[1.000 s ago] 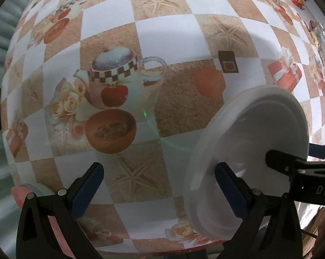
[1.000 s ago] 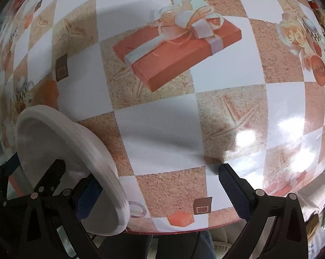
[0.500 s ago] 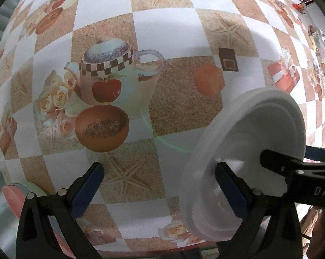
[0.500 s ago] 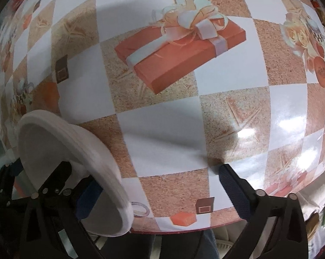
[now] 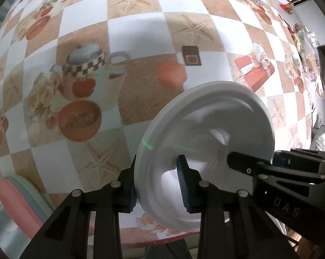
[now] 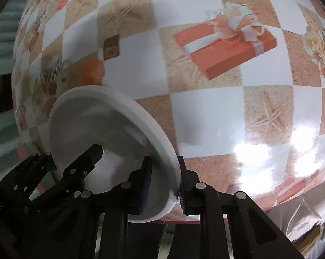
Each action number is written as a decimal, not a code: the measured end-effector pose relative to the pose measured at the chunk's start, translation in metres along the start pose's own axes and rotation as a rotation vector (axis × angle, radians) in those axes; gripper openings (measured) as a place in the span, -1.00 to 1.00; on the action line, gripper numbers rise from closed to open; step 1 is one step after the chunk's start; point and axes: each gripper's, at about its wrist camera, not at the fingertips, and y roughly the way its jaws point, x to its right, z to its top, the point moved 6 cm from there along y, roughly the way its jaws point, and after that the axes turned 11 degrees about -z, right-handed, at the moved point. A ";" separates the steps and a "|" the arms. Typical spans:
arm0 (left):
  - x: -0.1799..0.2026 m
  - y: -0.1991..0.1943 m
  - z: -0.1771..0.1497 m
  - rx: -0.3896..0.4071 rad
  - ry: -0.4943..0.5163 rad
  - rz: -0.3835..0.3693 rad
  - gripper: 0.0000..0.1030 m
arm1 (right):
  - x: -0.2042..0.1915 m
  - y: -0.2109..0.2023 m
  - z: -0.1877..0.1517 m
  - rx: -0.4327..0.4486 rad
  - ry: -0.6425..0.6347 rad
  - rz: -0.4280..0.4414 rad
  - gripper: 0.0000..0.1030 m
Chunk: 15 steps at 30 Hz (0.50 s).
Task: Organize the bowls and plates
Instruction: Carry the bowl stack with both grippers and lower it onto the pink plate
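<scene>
A white plate (image 5: 205, 133) is held on edge above the near side of the table, its hollow face toward the left wrist camera. My left gripper (image 5: 158, 185) is shut on the plate's left rim. My right gripper (image 6: 164, 183) is shut on the opposite rim of the same plate (image 6: 102, 129). The right gripper's black fingers (image 5: 270, 168) show at the plate's right side in the left wrist view, and the left gripper's fingers (image 6: 76, 164) show in the right wrist view.
The table (image 5: 140, 32) wears a checkered cloth printed with teapots, bowls, starfish and gift boxes. A pink and pale blue plate stack (image 5: 17, 196) sits at the near left table edge. Clutter (image 5: 303, 36) lies at the far right. Glare marks the cloth (image 6: 270, 151).
Both grippers were wide open beside the plate's rim. They have closed on opposite rims. The plate has shifted toward the middle of both views.
</scene>
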 end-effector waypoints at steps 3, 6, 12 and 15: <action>-0.019 -0.002 -0.015 0.009 -0.033 0.007 -0.30 | -0.017 0.003 -0.004 -0.001 -0.037 -0.012 -0.54; -0.038 -0.005 -0.030 0.018 -0.073 0.013 -0.30 | -0.040 0.005 -0.010 -0.007 -0.081 -0.015 -0.54; -0.072 -0.011 -0.053 0.031 -0.132 0.026 -0.29 | -0.085 0.010 -0.022 -0.012 -0.171 -0.023 -0.54; -0.084 -0.011 -0.063 0.037 -0.154 0.023 -0.29 | -0.096 0.012 -0.027 -0.010 -0.195 -0.030 -0.54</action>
